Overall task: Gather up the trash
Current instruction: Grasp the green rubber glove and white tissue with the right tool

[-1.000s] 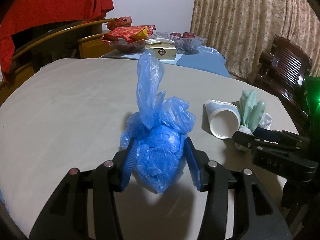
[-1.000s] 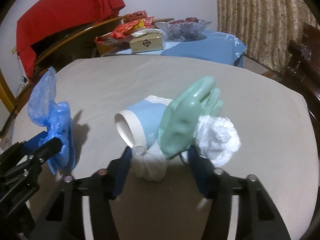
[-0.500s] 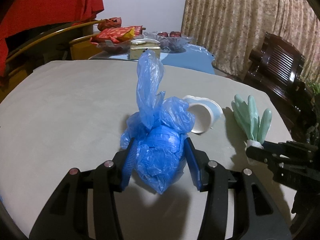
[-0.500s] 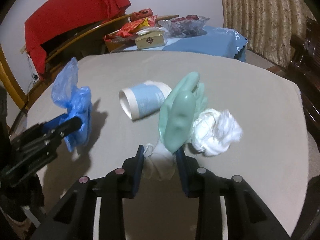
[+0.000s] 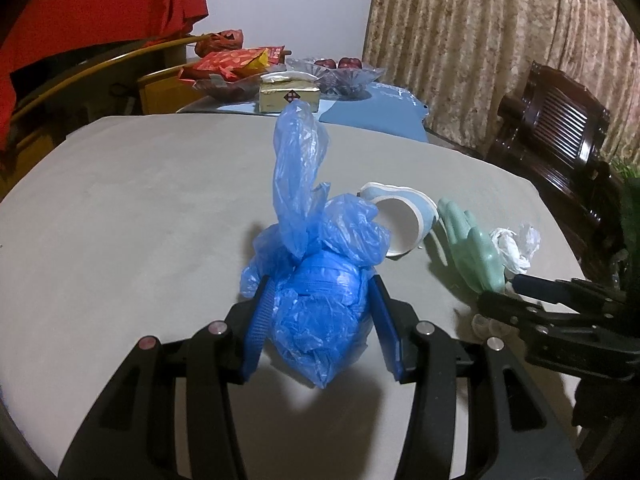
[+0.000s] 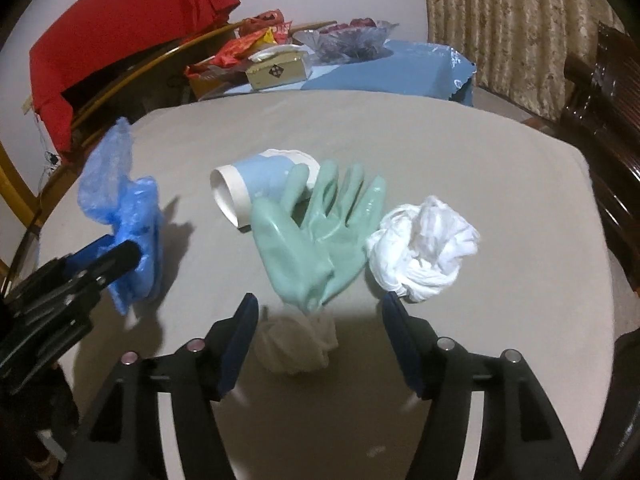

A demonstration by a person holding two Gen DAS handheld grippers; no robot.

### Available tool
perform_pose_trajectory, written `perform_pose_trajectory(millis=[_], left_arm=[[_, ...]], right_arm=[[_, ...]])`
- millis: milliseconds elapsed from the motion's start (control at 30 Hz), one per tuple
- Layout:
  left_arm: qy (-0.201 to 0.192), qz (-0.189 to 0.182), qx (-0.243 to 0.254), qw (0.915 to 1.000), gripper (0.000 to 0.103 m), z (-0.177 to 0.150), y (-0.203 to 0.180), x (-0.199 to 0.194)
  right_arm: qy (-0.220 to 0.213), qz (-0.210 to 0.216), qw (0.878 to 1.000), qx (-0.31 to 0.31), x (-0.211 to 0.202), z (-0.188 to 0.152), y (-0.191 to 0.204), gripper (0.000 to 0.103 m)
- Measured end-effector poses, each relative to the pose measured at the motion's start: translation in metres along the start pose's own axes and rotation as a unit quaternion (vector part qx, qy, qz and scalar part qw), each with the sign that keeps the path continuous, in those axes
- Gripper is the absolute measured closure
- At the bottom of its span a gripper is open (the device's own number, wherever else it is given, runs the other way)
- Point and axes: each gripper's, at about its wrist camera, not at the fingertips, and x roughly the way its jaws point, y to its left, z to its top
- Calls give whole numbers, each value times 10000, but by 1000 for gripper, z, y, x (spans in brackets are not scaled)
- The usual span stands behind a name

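Observation:
My left gripper [image 5: 320,322] is shut on a crumpled blue plastic bag [image 5: 316,280] and holds it above the grey table [image 5: 140,220]. The bag also shows in the right wrist view [image 6: 128,220]. My right gripper [image 6: 320,320] is open; a green rubber glove [image 6: 320,244] with a white cuff [image 6: 296,340] lies between and ahead of its fingers. A blue and white paper cup [image 6: 256,184] lies on its side behind the glove. A crumpled white plastic wad [image 6: 424,248] lies right of the glove.
A second table with a blue cover [image 5: 376,112] behind holds snack bags [image 5: 236,60], a tissue box [image 5: 288,98] and glass bowls. A dark wooden chair [image 5: 560,140] stands at the right, a red cloth [image 6: 120,40] at the left.
My right gripper has opened and let go of the glove's cuff; the glove now lies flat on the table. My left gripper still holds the blue bag.

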Motion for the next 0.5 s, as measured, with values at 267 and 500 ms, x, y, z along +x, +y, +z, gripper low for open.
perform_pose_trajectory(millis=[267,500], left_arm=[[-8,10,-9,10000,56,0,2,-1],[20,45,-62,10000,56,-1,9,-5]], right_arm=[[102,-59,9999,73,2,-6,13,44],[99,-94,9998,138,15,2,15,44]])
